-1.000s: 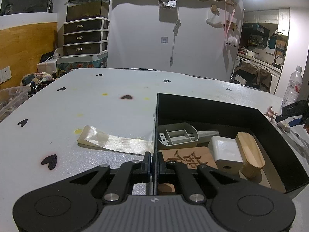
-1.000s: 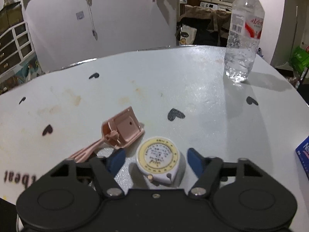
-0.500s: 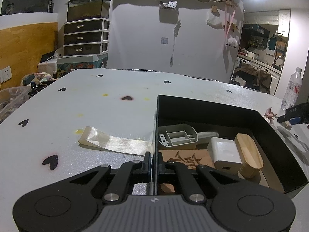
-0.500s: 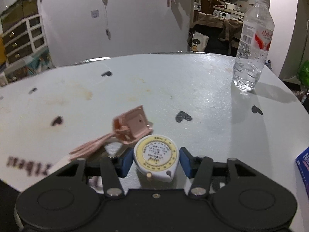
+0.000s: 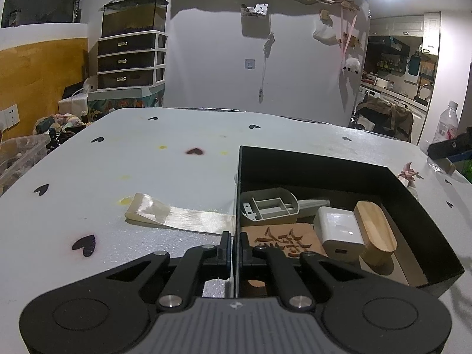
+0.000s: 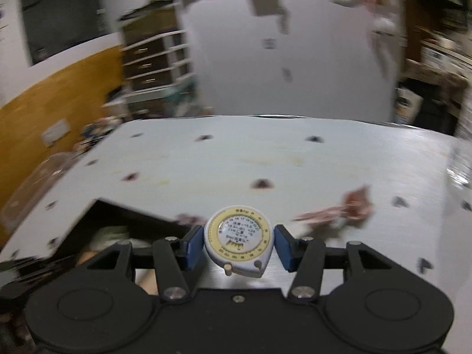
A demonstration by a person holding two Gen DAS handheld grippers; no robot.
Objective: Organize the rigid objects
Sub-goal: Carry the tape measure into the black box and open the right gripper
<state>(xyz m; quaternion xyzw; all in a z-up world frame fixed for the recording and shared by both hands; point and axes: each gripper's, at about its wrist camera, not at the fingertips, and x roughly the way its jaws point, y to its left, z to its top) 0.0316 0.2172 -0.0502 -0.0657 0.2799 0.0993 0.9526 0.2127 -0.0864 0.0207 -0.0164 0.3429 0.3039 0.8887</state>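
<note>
- Left gripper: black linkage arms, silver screws, ribbed grey plate at 6 o'clock.
- Right gripper: black body, blue finger pads, silver screws.

Mostly plastic and wood, matt box, speckled tabletop

Black box matt, card-like; inside it grey plastic scoop, glossy white plastic charger, smooth pale wood block. Shiny ribbon left of it. Table white, faintly glittery. Tape measure glossy plastic.
</note>
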